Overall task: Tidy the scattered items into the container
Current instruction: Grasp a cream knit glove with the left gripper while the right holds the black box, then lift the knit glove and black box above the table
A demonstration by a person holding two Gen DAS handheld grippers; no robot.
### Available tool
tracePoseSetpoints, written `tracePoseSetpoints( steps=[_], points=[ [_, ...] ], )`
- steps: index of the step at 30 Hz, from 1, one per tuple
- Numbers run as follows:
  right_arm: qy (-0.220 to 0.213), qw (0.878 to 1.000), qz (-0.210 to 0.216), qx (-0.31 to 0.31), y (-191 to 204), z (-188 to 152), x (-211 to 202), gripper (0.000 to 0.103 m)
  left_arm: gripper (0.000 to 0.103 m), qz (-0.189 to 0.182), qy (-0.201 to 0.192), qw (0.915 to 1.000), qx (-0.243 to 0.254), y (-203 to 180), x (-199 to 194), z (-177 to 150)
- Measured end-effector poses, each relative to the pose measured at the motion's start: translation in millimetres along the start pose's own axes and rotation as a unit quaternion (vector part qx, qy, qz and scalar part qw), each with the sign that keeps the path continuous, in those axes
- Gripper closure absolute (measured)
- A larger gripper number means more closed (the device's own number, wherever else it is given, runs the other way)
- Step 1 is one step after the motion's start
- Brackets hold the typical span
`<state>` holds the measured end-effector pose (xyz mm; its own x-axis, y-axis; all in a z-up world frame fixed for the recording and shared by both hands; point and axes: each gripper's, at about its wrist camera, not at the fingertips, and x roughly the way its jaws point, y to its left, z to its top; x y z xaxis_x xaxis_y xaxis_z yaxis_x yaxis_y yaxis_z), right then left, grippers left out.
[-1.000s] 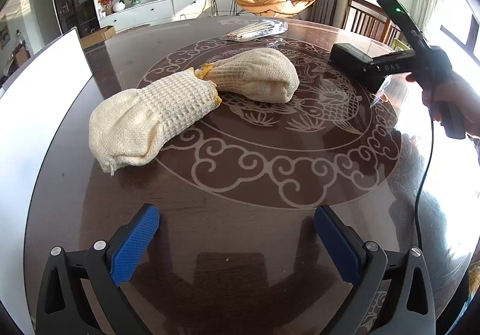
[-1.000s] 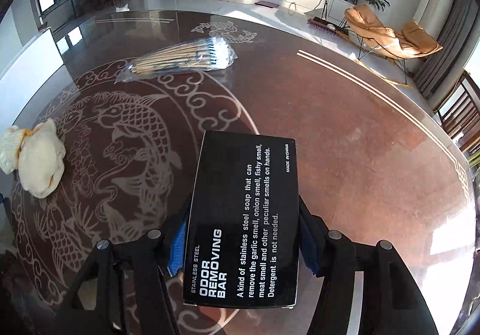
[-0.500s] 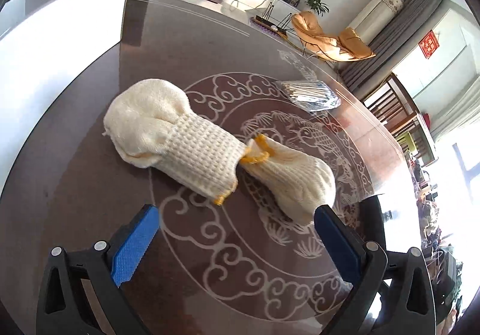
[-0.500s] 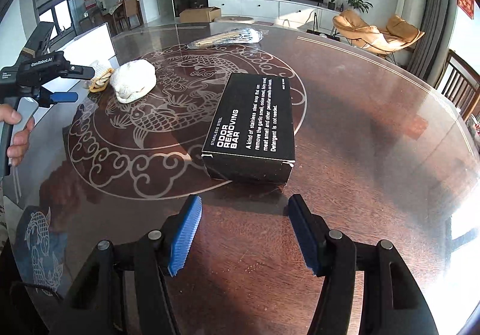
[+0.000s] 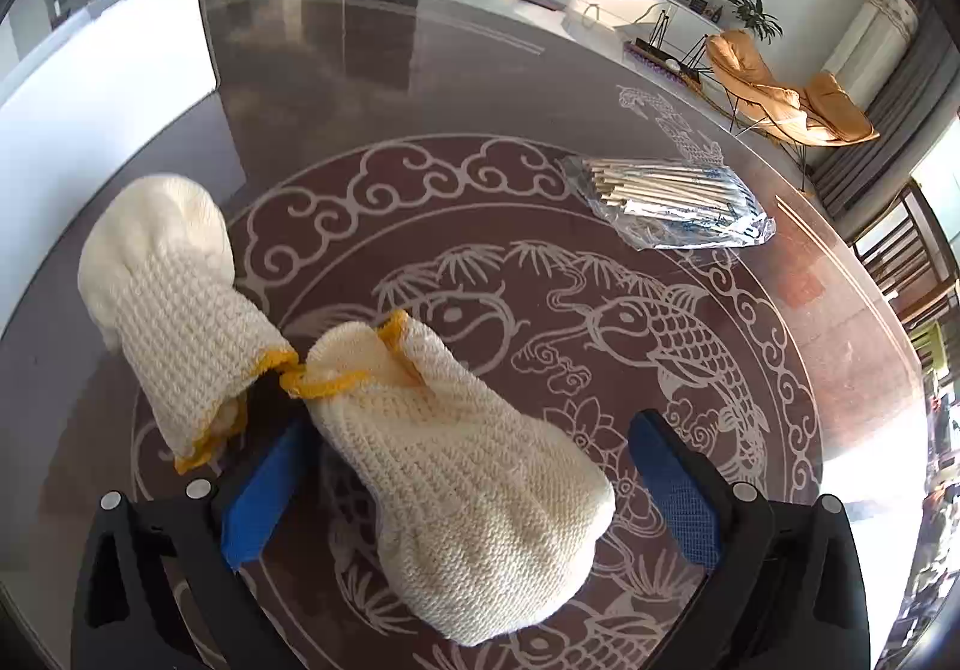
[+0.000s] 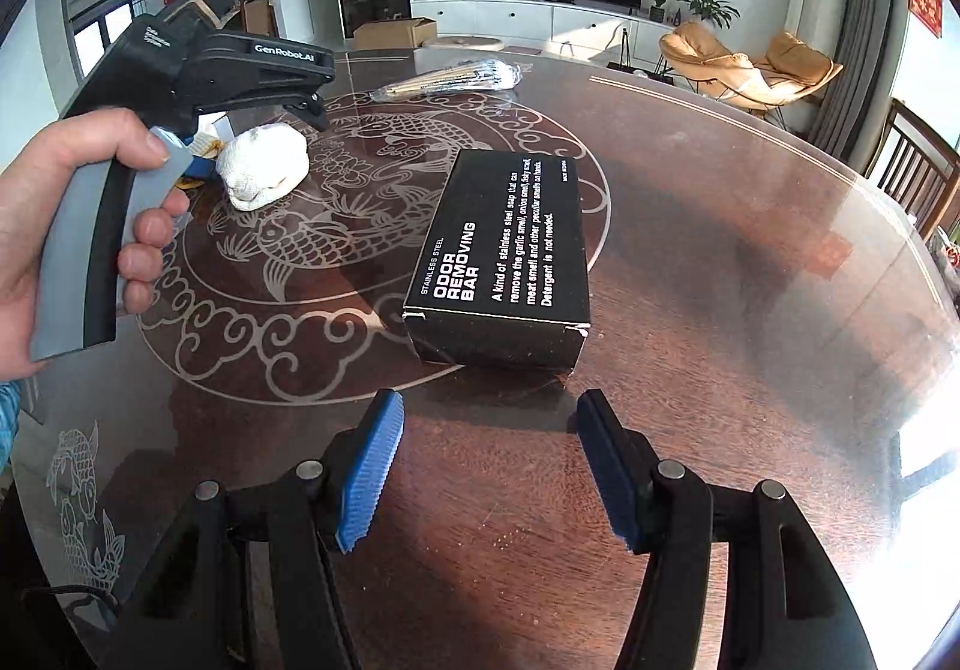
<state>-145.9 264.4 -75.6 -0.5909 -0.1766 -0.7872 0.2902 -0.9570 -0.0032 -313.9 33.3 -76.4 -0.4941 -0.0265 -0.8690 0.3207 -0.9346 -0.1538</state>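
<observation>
Left gripper (image 5: 468,496) fingers apart, just been closing, straddling near glove (image 5: 456,490); cuff touches second glove (image 5: 174,304), may drag it. Right gripper (image 6: 489,466) fingers apart, empty.

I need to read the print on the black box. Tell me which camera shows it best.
The right wrist view: the black box lies on the table ahead of the open right gripper, with its white lettering facing up and legible. The left wrist view does not show the box at all.

Cream knitted gloves (image 5: 468,466) edged yellow lie on a dark brown table (image 5: 372,88) etched with pale fish and clouds, beside a black box (image 6: 504,256) lettered white.
</observation>
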Motion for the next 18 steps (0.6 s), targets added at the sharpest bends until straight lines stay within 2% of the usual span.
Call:
tracePoseSetpoints(
  steps=[1, 2, 3, 7, 9, 11, 12, 14, 16, 18],
  points=[
    [0.0, 1.0, 0.0, 0.0, 0.1, 0.2, 0.7, 0.042, 0.031, -0.007, -0.01, 0.9997, 0.02, -2.5, -3.3, -3.2],
    [0.0, 1.0, 0.0, 0.0, 0.2, 0.3, 1.3, 0.042, 0.04, -0.012, -0.017, 0.9991, 0.038, -3.5, -6.9, -6.9],
    [0.0, 1.0, -0.001, 0.0, 0.1, 0.3, 1.1, 0.042, 0.056, -0.026, -0.022, 0.9979, 0.054, -3.0, -10.6, -11.2],
    [-0.002, 1.0, -0.001, 0.003, -1.8, 0.8, 0.7, 0.042, 0.057, -0.087, -0.006, 0.9902, 0.109, 16.3, -30.4, -34.4],
    [-0.016, 0.999, 0.018, 0.021, -6.3, -1.5, -6.2, 0.042, 0.057, -0.123, 0.007, 0.9804, 0.154, 30.7, -43.7, -53.6],
    [-0.022, 0.997, 0.058, 0.053, -10.5, -1.7, -10.5, 0.042, 0.057, -0.127, 0.009, 0.9707, 0.204, 42.9, -58.4, -73.9],
    [-0.023, 0.996, 0.063, 0.055, -9.6, 1.8, -11.3, 0.041, 0.057, -0.125, 0.006, 0.9677, 0.219, 51.0, -66.2, -83.2],
    [-0.034, 0.997, 0.055, 0.037, -5.5, 14.8, -11.2, 0.04, 0.057, -0.129, 0.006, 0.9658, 0.225, 63.2, -74.3, -92.9],
    [-0.046, 0.998, 0.037, 0.024, -3.3, 32.3, -5.6, 0.025, 0.054, -0.131, 0.001, 0.9653, 0.226, 67.8, -77.3, -98.1],
    [-0.047, 0.999, 0.018, 0.015, -3.0, 49.2, 5.9, 0.023, 0.052, -0.126, -0.006, 0.9651, 0.229, 65.6, -76.3, -99.0]
  ],
)
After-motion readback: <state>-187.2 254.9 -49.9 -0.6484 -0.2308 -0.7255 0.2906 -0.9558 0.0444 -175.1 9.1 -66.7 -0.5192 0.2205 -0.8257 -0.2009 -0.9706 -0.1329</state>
